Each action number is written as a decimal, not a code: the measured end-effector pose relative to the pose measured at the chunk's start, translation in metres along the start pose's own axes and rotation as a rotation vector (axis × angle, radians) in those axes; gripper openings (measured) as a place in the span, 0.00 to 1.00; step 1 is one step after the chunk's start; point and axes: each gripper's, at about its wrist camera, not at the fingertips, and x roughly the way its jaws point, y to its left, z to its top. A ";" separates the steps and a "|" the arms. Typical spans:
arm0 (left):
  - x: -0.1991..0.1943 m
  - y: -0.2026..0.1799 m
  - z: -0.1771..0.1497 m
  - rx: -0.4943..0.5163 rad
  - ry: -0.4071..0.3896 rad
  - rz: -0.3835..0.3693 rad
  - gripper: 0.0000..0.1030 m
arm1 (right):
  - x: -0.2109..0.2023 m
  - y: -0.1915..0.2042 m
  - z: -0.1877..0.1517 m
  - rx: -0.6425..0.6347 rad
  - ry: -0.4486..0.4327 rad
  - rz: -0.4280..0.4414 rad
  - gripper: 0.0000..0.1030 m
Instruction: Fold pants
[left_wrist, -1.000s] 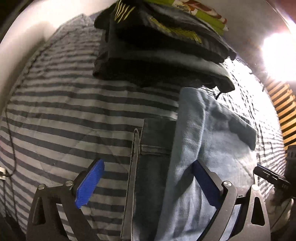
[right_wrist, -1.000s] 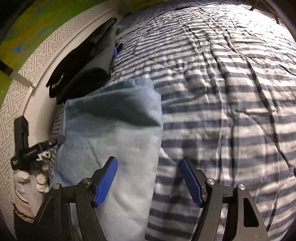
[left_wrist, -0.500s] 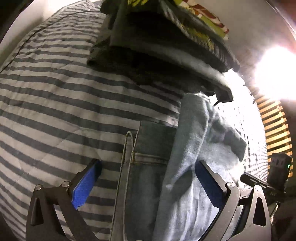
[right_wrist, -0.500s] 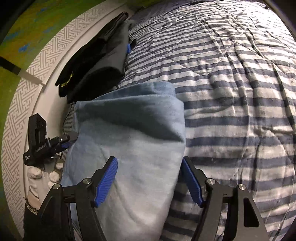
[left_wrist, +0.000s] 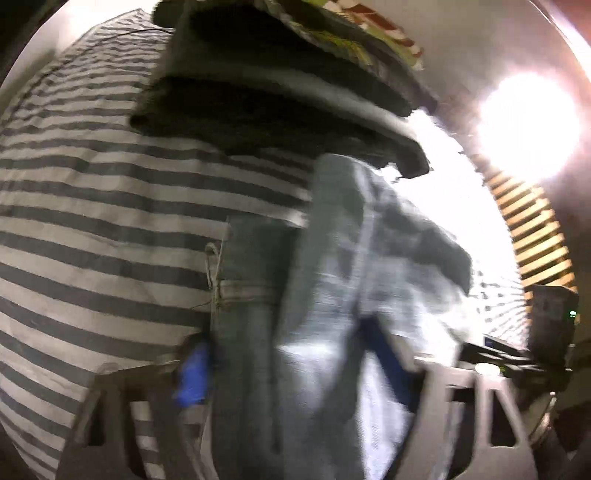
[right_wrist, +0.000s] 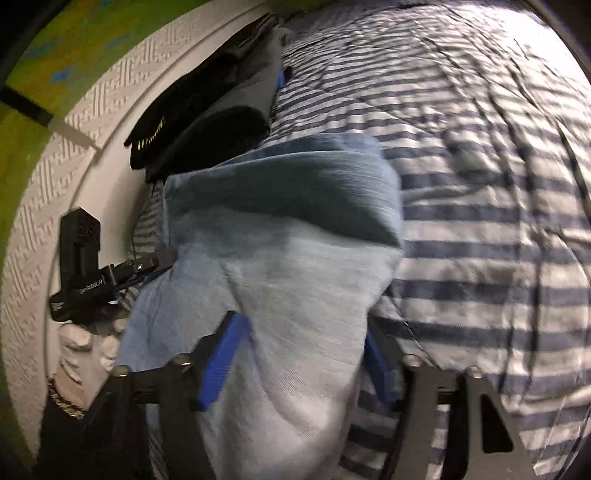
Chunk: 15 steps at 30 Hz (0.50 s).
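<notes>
Folded light-blue jeans (left_wrist: 332, 277) lie on the striped bedspread (left_wrist: 92, 203), with a darker denim layer and seam showing along their left edge. My left gripper (left_wrist: 288, 369) straddles their near end. Its jaws are closing, and the blue pads (left_wrist: 192, 376) push into the fabric from both sides. In the right wrist view the same jeans (right_wrist: 288, 229) bunch up between the closing jaws of my right gripper (right_wrist: 301, 363). One pad (right_wrist: 225, 362) lies on the cloth and the other is at its right edge. The picture is blurred.
A stack of dark folded clothes (left_wrist: 277, 92) sits just beyond the jeans, against the white wall (right_wrist: 55, 166). A gloved hand (right_wrist: 85, 343) holds the left gripper's body at the jeans' left side. A bright lamp (left_wrist: 532, 125) glares at the right. Bedspread (right_wrist: 480, 184) stretches away rightward.
Both grippers have narrowed onto the jeans, and the fabric now puckers between the pads. The left wrist view has tilted further down and the dark stack looms closer. The right gripper shifted over the cloth.
</notes>
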 end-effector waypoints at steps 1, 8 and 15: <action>-0.002 -0.002 -0.001 0.003 -0.010 0.002 0.60 | 0.001 0.003 0.001 -0.002 -0.002 -0.008 0.47; -0.010 -0.008 -0.005 0.030 -0.034 0.108 0.86 | -0.005 -0.005 0.003 0.028 0.001 0.036 0.36; -0.006 -0.005 -0.005 0.060 -0.018 0.053 0.69 | 0.001 -0.007 0.000 0.033 0.007 0.031 0.30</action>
